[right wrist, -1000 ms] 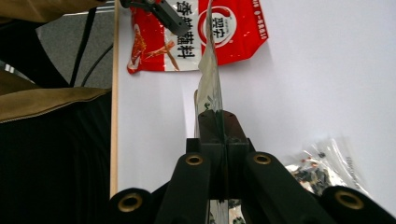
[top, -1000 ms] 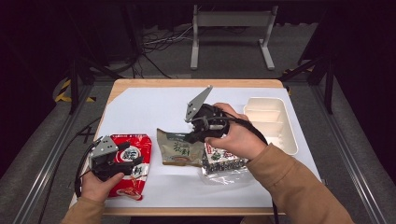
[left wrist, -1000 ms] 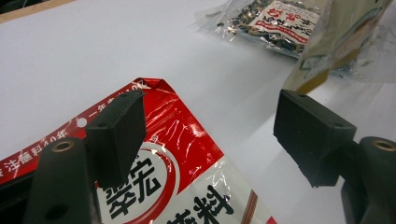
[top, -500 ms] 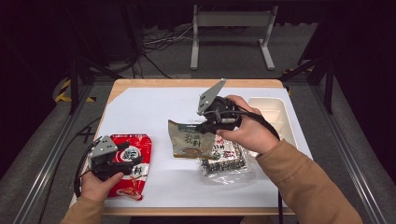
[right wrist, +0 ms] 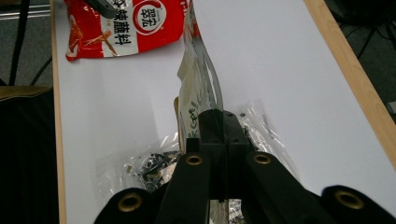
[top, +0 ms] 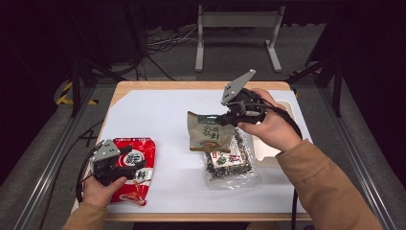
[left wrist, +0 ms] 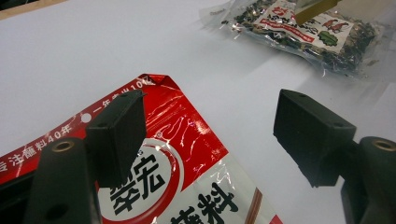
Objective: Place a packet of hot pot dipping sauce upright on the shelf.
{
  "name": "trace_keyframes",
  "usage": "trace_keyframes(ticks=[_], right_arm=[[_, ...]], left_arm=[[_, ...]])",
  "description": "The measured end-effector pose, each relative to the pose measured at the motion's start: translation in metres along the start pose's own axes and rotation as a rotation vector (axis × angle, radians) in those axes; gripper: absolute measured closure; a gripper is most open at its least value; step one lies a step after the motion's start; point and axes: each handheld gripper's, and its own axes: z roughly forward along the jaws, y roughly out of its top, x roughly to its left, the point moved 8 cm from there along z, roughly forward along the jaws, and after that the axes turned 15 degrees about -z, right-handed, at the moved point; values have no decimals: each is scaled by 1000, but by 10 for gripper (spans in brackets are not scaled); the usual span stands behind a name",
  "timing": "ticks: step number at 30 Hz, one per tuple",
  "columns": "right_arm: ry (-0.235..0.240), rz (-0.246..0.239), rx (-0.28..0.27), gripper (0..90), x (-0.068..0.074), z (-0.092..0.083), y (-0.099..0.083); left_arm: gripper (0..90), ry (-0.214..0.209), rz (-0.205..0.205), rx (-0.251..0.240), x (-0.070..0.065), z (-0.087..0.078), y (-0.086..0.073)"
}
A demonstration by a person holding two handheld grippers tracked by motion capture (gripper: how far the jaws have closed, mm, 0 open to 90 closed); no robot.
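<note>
Three packets are sharing the white tabletop [top: 158, 115], and the one in play is the olive-green pouch [top: 209, 134], which is hanging clear of the surface by its upper right corner. That corner is sitting between the pads of the right tool [top: 229, 117], whose jaws are clamped tight on it; in the right gripper view the pouch [right wrist: 196, 93] is rising edge-on from the closed jaws. Directly under it, a clear bag of dark seaweed [top: 229, 163] is lying flat, its near edge well short of the front rim. Just right of that, a white tray [top: 268, 148] is sitting near the right edge. Bare white surface is stretching away toward the far rim and across the middle. Over at the left front corner, the left tool [top: 131, 160] is resting above a red sachet [top: 136, 172], jaws standing wide apart, nothing gripped between them.
</note>
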Motion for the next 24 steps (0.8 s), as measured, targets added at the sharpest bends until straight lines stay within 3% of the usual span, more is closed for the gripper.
trace_keyframes(ticks=[8,19,24], right_arm=[[-46,25,-3,899,-13,-14,-14],[-133,83,-1,899,-37,-38,-47],[-146,111,-5,899,-43,-44,-59]], left_arm=[[259,5,0,2,2,0,0],[259,5,0,4,2,0,-1],[259,7,-1,5,2,0,-1]])
